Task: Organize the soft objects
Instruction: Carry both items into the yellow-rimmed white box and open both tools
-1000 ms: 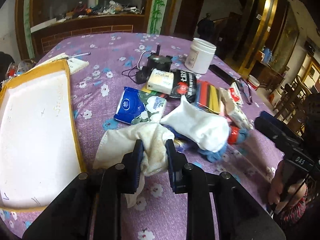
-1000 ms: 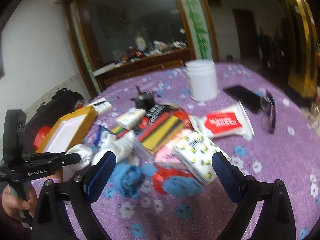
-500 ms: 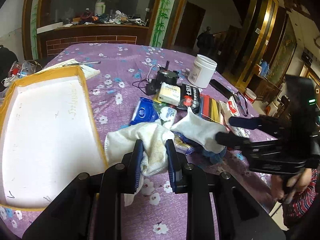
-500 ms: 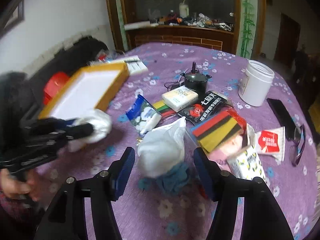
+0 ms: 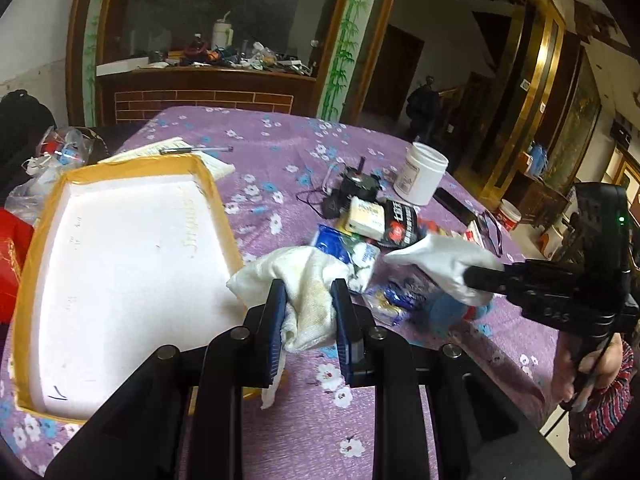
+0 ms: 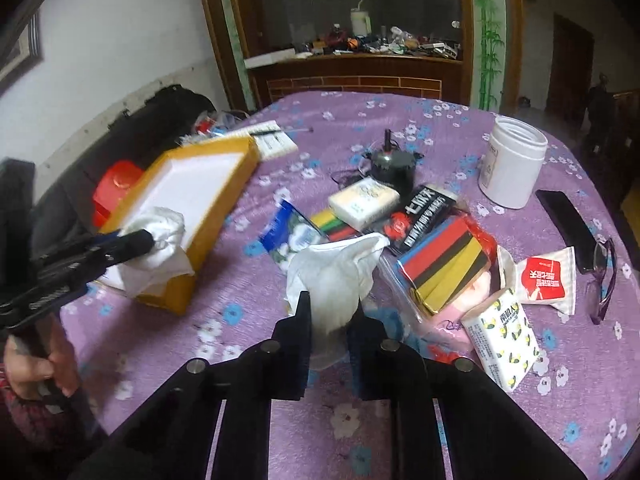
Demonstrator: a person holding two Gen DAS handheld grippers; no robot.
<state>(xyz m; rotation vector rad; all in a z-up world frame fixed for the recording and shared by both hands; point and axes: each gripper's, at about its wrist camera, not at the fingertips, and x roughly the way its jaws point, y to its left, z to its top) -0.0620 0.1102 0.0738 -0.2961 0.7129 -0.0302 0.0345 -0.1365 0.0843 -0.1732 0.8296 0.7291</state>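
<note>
My left gripper [image 5: 308,300] is shut on a stained white towel [image 5: 304,276] and holds it above the near right corner of the yellow-rimmed white tray [image 5: 120,264]; the towel also shows in the right wrist view [image 6: 160,236]. My right gripper [image 6: 330,312] is shut on a white cloth [image 6: 336,272] lifted over the pile of objects; in the left wrist view this cloth [image 5: 444,260] hangs from the right gripper's fingers [image 5: 492,274]. A blue cloth [image 5: 444,312] lies under it on the purple tablecloth.
Tissue packs [image 6: 292,236], a soap-like block [image 6: 364,200], striped sponges [image 6: 444,264], a dark packet [image 6: 424,216], a white jar [image 6: 512,164], a phone [image 6: 564,220], glasses [image 6: 600,280] and a black motor [image 6: 390,164] crowd the table's middle and right. A red box [image 6: 116,184] stands left of the tray.
My right gripper swung over the pile and closed on the white cloth, lifting it. My left gripper carried the towel up and left towards the tray.
</note>
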